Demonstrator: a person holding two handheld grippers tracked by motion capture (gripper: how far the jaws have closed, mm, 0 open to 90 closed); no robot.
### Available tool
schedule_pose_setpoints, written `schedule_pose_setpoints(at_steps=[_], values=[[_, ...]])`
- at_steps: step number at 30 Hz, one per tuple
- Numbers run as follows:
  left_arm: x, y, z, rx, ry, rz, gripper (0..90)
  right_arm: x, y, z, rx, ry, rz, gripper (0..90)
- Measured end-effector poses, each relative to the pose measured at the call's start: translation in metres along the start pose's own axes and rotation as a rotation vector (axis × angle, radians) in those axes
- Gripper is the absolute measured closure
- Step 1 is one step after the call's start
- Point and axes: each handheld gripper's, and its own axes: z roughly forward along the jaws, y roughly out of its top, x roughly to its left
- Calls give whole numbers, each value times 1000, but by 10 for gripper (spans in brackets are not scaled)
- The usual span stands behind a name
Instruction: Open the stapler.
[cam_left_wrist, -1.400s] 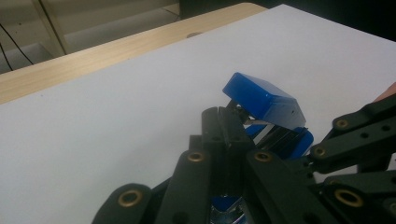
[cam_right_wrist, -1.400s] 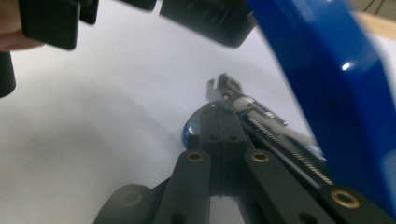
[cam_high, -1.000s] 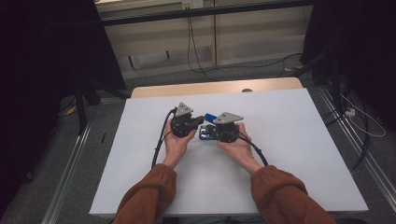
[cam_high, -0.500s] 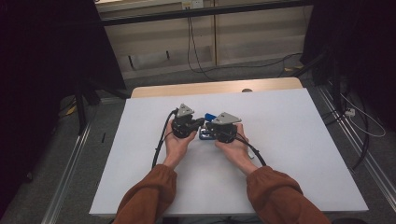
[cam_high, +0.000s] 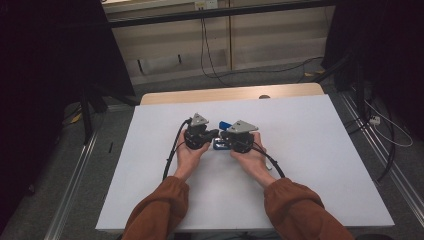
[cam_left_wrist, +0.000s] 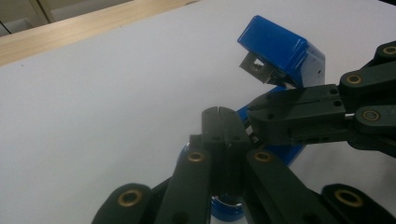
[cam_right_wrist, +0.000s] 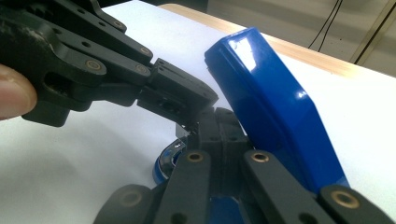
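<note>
With both tools (cam_left_wrist: 219, 126) (cam_right_wrist: 219, 126) shut and gripping nothing, press the stapler (cam_left_wrist: 280, 49) base steady on the worktop (cam_high: 320, 150) before reloading.

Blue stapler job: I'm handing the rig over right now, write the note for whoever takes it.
Left claw: jaws shut, tips down at the open blue stapler, against its lower part; a grip can't be told.
Right claw: jaws shut, tips at the same spot, meeting the left claw's.
Stapler: mid white table, between both claws, lid swung up and open.
Done: lid is open.
Left: whatever goes on inside the channel, probably staples, then close the lid. Staples not visible.
</note>
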Motion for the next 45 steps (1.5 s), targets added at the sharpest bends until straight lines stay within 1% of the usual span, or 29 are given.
schedule_pose_setpoints(at_steps=[3,4,6,9,11,15,16,18,19,24,31,34,39,45], values=[[-1,0,0,7,-4,-4,900,1,0,0,4,0,2,900],[0,-2,2,14,3,12,900,1,0,1,7,1,2,900],[0,-3,3,20,1,5,900,2,-1,1,11,3,4,900],[0,-4,3,17,4,10,900,1,-1,2,1,4,5,900],[-1,-5,3,17,-9,-3,900,1,-1,2,-2,-1,1,900],[-2,-7,3,17,0,2,900,2,-1,2,-1,-4,1,900],[-2,-7,4,15,-1,-4,900,3,-1,3,-4,-7,4,900],[-1,-8,5,21,-1,-1,900,3,-1,4,-7,-9,4,900],[-1,-8,5,16,-7,-10,900,4,0,4,-9,-9,6,900],[-1,-9,5,17,-7,-6,900,3,6,5,-19,-13,5,900],[-1,-9,4,14,-7,-3,900,3,6,4,-18,-17,3,900],[0,-9,5,10,-12,16,900,1,7,2,-25,-19,10,900],[0,-10,5,5,-16,13,900,-2,9,-2,-30,-26,10,900],[0,-10,4,5,-15,12,900,-3,9,-3,-31,-28,7,900]])
